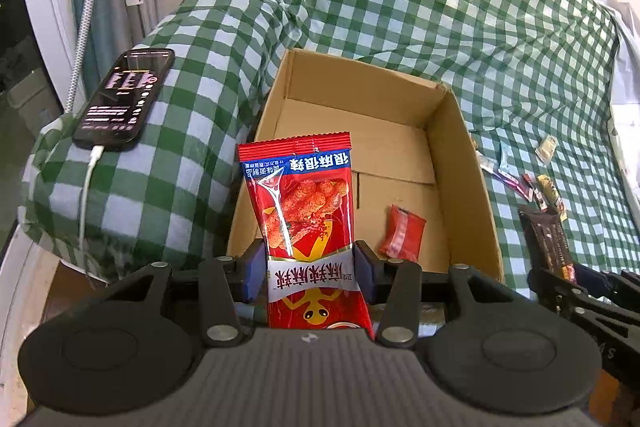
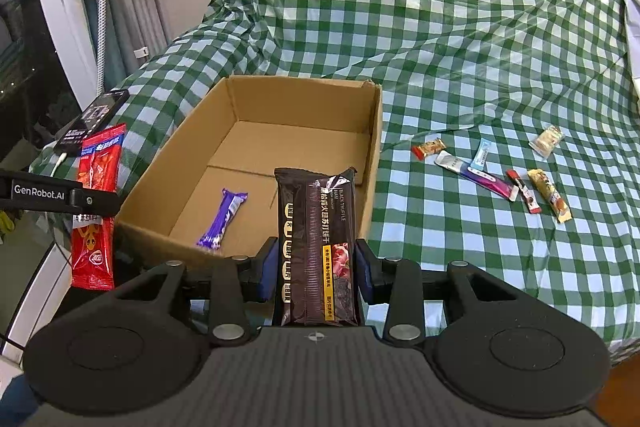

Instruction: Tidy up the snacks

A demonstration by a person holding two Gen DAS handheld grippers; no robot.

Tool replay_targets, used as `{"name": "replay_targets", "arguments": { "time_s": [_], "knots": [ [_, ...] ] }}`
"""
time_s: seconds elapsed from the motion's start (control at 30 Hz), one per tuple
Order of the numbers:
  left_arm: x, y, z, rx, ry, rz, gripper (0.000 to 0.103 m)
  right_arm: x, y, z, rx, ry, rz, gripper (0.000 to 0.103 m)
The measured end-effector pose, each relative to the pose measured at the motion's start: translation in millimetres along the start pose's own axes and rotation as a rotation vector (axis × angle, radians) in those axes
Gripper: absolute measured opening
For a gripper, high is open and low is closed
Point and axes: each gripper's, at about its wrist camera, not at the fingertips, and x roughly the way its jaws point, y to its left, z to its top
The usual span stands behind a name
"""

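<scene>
Covering bed: green check cloth (image 2: 460, 27). Cardboard box (image 2: 374, 131) open on it, ahead of both grippers. Phone (image 1: 124, 99) on cloth, left of left fingers. Left gripper (image 1: 311, 269) clamped partway on red packet (image 1: 298, 195), packet upright over box's near left corner. Right gripper (image 2: 316, 269) clamped partway on dark biscuit pack (image 2: 316, 223), upright over box's near wall. Inside box: purple bar (image 2: 222, 219) ahead-left of right fingers; small red sachet (image 1: 402, 233) ahead-right of left fingers. Loose snacks (image 2: 492, 175) on cloth, right of right fingers.
</scene>
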Motion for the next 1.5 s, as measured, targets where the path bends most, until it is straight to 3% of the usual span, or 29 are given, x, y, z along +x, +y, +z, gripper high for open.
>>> {"name": "replay_targets", "arguments": {
  "time_s": [0.33, 1.27, 1.33, 1.37, 1.4, 1.43, 1.5],
  "knots": [
    [39.0, -10.6, 32.3, 0.022, 0.054, -0.049, 0.051, 39.9, 5.2, 27.9, -0.004, 0.012, 0.019, 0.041],
    [171.3, -21.0, 67.9, 0.124, 0.227, -0.012, 0.051, 172.9, 6.8, 52.0, 0.016, 0.164, 0.052, 0.041],
    [173.0, -21.7, 69.8, 0.136, 0.217, 0.013, 0.056, 177.9, 6.0, 53.5, 0.025, 0.169, 0.054, 0.042],
    [169.9, -22.4, 71.9, 0.144, 0.194, 0.039, 0.071, 178.7, 4.1, 55.0, 0.039, 0.167, 0.06, 0.042],
    [165.4, -23.7, 74.6, 0.151, 0.17, 0.06, 0.097, 178.6, 2.0, 57.4, 0.056, 0.158, 0.064, 0.047],
    [158.7, -23.8, 77.2, 0.155, 0.138, 0.082, 0.102, 177.4, 0.2, 60.7, 0.07, 0.147, 0.067, 0.06],
    [143.9, -21.6, 80.1, 0.151, 0.071, 0.115, 0.103, 170.8, -3.0, 68.0, 0.091, 0.114, 0.062, 0.075]
  ]
}}
